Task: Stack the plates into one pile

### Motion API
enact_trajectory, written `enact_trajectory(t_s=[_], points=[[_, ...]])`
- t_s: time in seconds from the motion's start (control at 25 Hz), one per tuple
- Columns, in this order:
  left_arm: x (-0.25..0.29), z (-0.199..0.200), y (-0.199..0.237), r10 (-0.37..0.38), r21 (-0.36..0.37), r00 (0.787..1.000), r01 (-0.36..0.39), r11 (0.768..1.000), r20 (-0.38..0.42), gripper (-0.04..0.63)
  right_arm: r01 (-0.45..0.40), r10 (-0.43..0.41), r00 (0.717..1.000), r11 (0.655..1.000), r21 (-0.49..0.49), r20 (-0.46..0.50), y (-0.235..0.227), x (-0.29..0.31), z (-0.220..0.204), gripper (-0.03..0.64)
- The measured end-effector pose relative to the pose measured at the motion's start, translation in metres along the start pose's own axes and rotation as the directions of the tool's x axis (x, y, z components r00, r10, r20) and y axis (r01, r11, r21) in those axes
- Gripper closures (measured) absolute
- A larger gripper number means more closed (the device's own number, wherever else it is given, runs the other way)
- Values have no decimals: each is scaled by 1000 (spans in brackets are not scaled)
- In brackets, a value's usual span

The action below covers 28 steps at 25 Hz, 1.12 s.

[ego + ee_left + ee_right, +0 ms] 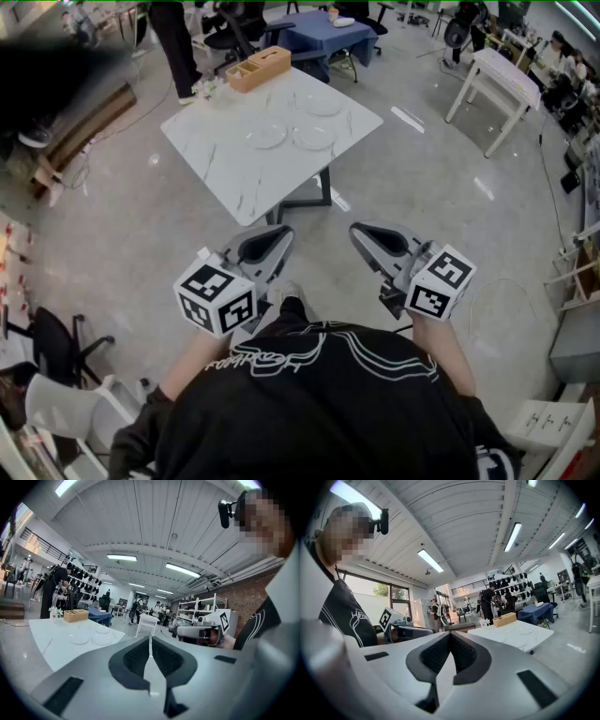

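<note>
Workpieces are three round clear glass plates, lying singly on the white marble-patterned square table [234, 169] with none resting on another. The left plate [266, 136] and the middle plate [314, 138] sit just beside each other near the table centre. The far plate [322, 103] lies beyond them, toward the far edge. A rectangular light wooden box [259, 67] stands at the far corner of the table, apart from all three plates. The table stands on a glossy grey floor [112, 253], well ahead of the person. The left gripper [270, 246] is held low in front of the person's black shirt [319, 403] and aimed toward the table. Its jaws are pressed together with nothing between them, as the left gripper view shows. The right gripper [373, 240] is held beside the left one, apart from it, and also points forward. Its jaws are fully together and empty. Each gripper carries a cube with square markers at its rear: left cube [216, 300], right cube [441, 281]. Both grippers are well apart from the plates. A second white table [502, 75] stands farther off at the right.
</note>
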<state>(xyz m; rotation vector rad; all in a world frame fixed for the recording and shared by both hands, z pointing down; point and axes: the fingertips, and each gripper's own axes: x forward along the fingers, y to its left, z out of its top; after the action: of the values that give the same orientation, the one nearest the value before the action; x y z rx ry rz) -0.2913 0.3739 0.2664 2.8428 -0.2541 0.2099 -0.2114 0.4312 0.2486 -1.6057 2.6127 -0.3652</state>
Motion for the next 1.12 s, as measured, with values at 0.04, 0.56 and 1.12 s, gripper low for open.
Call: enact_trajectory(t_s=[0.04, 0.56, 1.12], points=[[1, 0, -1, -3, 3, 1000, 3, 1000, -2, 557, 4, -4, 1000, 1000, -4, 1, -1, -1, 1, 591], [2, 4, -5, -8, 20, 1000, 8, 1000, -6, 557, 70, -70, 998, 997, 32, 4, -16, -11, 2, 588], [50, -3, 19, -71, -13, 997, 71, 997, -38, 557, 175, -179, 976, 984, -40, -124, -68, -8, -23, 321]])
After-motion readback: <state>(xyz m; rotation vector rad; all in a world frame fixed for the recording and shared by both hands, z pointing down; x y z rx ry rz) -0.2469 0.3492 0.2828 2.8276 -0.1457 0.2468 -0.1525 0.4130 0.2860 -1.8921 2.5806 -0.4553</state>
